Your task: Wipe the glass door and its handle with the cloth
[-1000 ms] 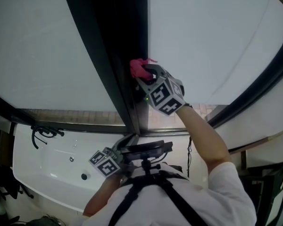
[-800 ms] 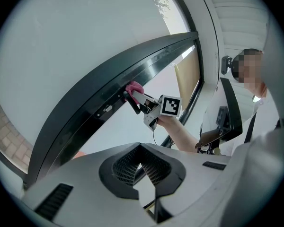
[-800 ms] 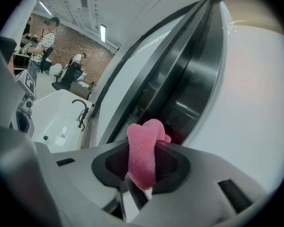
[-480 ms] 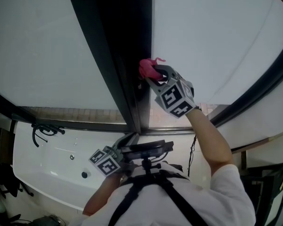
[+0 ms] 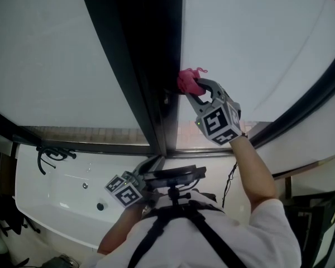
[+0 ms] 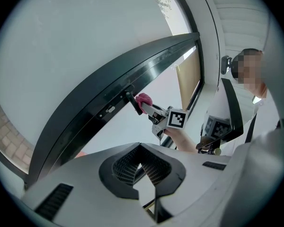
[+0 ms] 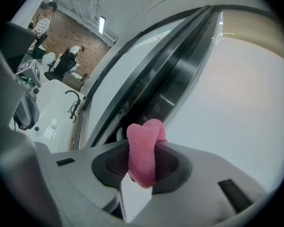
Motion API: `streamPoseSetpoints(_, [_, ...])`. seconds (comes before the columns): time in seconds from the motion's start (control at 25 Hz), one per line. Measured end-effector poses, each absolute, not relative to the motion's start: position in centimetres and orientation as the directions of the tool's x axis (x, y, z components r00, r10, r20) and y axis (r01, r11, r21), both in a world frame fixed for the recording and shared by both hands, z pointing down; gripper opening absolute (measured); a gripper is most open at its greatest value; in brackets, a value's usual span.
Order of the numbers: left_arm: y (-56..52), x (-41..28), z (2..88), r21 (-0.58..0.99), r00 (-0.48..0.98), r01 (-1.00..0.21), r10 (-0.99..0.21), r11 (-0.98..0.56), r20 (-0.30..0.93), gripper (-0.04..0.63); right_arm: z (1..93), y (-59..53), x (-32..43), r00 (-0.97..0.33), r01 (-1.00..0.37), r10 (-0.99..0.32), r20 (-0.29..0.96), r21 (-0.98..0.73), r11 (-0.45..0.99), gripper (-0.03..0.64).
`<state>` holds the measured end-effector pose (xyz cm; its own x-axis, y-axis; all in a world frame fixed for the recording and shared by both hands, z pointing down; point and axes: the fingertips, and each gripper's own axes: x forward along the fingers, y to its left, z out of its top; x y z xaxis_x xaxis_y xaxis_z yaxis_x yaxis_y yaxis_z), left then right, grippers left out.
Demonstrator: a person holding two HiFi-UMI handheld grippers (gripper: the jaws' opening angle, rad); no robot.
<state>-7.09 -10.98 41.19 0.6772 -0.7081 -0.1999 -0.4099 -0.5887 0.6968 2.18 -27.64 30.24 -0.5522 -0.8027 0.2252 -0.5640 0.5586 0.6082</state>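
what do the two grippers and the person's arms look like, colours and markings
Both the left gripper and the right gripper have light grey bodies with dark, ribbed fingers. Each carries a white cube printed with black square markers. The person wears a white short-sleeved shirt with black harness straps over it.

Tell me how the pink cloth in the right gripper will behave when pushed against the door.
Probably floppy: the cloth bulges, folded over, out of the right gripper. Likely light and squashy too, judging by its fuzzy pile and rounded folds.
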Motion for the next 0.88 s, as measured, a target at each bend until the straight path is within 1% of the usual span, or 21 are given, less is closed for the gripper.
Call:
streamPoseSetpoints(0.16, [-11.1, -7.3, 41.3, 0.697, 0.679, -0.410, -0.708, -0.588, -0.197, -0.012, 30.9, -27.7, 4.4, -0.512, -0.632, -0.835, 0.203, 0.569, 0.526, 0.107])
streamPoseSetpoints(0.28, [-11.2, -7.5, 41.3, 0.700, 0.683, -0.406, -0.704, -0.588, -0.195, -0.012, 31.3, -27.6, 6.8, -0.458, -0.681, -0.868, 0.193, 0.551, 0.482, 0.107])
streamPoseSetpoints(0.4, [-11.4, -7.3, 41.3, 0.701, 0.693, -0.399, -0.695, -0.591, -0.191, -0.012, 33.1, -27.8, 9.5, -0.394, -0.714, -0.889, 0.233, 0.532, 0.456, 0.107])
streamPoseSetpoints(0.52, [-11.5, -7.0, 41.4, 0.700, 0.706, -0.391, -0.683, -0.597, -0.187, -0.012, 35.2, -27.5, 11.2, -0.372, -0.770, -0.891, 0.259, 0.449, 0.452, 0.107])
streamPoseSetpoints(0.64, [-11.7, -6.9, 41.5, 0.702, 0.716, -0.383, -0.673, -0.600, -0.184, -0.012, 37.0, -27.3, 11.7, -0.392, -0.846, -0.882, 0.262, 0.275, 0.458, 0.107])
streamPoseSetpoints(0.72, [-11.7, -6.9, 41.5, 0.704, 0.719, -0.380, -0.670, -0.600, -0.182, -0.012, 38.6, -27.0, 11.0, -0.439, -0.874, -0.858, 0.267, 0.096, 0.477, 0.107])
streamPoseSetpoints(0.8, [-11.7, -6.9, 41.5, 0.704, 0.719, -0.382, -0.671, -0.599, -0.181, -0.012, 40.0, -26.7, 9.4, -0.514, -0.857, -0.819, 0.256, -0.100, 0.506, 0.107])
streamPoseSetpoints(0.88, [-11.7, -7.1, 41.5, 0.703, 0.716, -0.387, -0.674, -0.597, -0.179, -0.012, 40.7, -26.5, 7.2, -0.588, -0.804, -0.780, 0.214, -0.262, 0.534, 0.107])
